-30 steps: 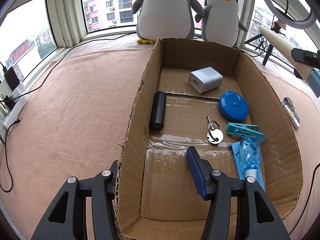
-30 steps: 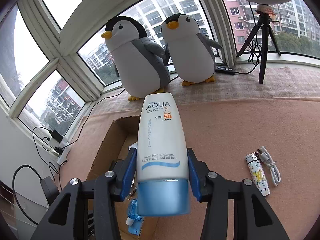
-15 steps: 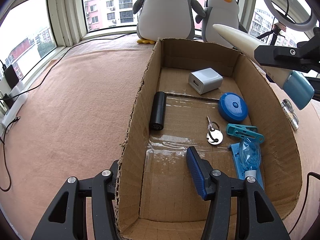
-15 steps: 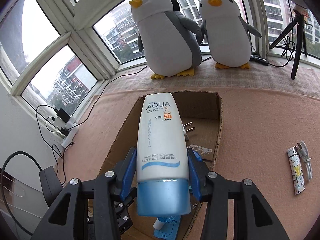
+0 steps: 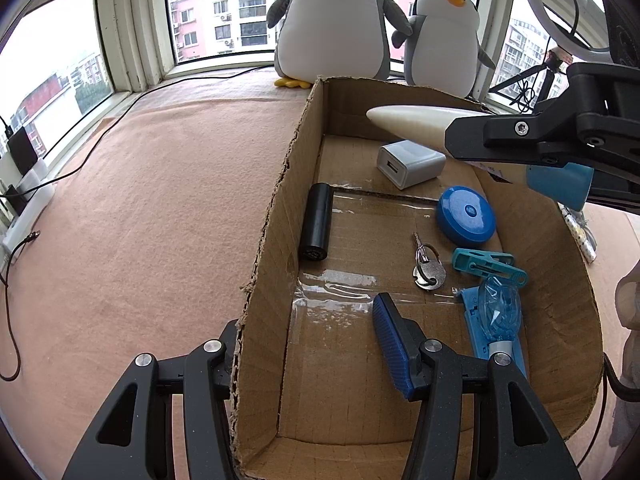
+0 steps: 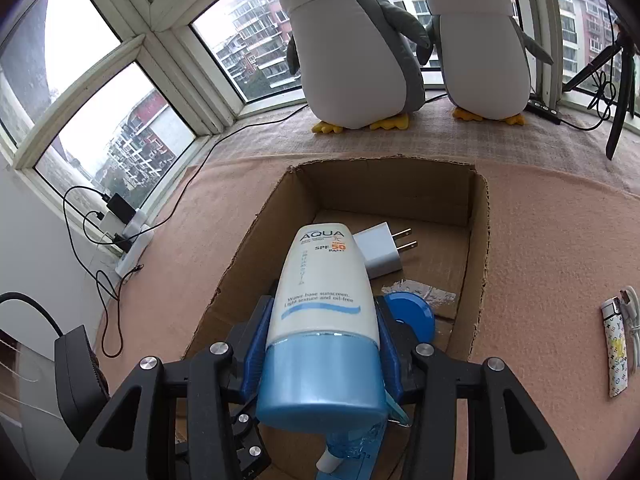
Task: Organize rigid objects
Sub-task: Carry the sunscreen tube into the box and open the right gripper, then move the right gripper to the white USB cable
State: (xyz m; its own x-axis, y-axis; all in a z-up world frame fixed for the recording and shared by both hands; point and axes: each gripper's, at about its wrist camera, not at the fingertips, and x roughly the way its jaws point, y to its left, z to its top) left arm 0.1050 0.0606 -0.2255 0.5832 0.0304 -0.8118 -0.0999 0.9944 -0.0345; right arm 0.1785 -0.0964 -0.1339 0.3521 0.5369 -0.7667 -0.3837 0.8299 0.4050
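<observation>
While the left tongs (image 5: 316,360) stood wide apart astride the box's near left wall, one finger outside and one inside, they gripped nothing. In that left view the box (image 5: 272,216) sat on the pink surface (image 5: 140,200) and held a black cylinder (image 5: 316,222), a charger (image 5: 412,162), a blue disc (image 5: 466,216), keys (image 5: 428,266), a teal clip (image 5: 490,264) and a blue packet (image 5: 496,320). The tube (image 5: 416,124) hung above the box's far right part, clear of everything below, its pale tail pointing left.

Seen from the right wrist, the right tongs (image 6: 320,344) were clamped on the tube (image 6: 324,280), their blue pads (image 6: 254,344) pressing just above its blue cap (image 6: 320,380). The tube pointed over the charger (image 6: 380,252) and disc (image 6: 412,312). A lighter (image 6: 616,344) and a white cable (image 6: 632,312) lay on the surface outside the box's right wall.

The tube looked light, with a smooth, probably slippery skin and a body that would likely give when squeezed. The stiffer shoulder by the cap seemed the surest hold, as taken.
</observation>
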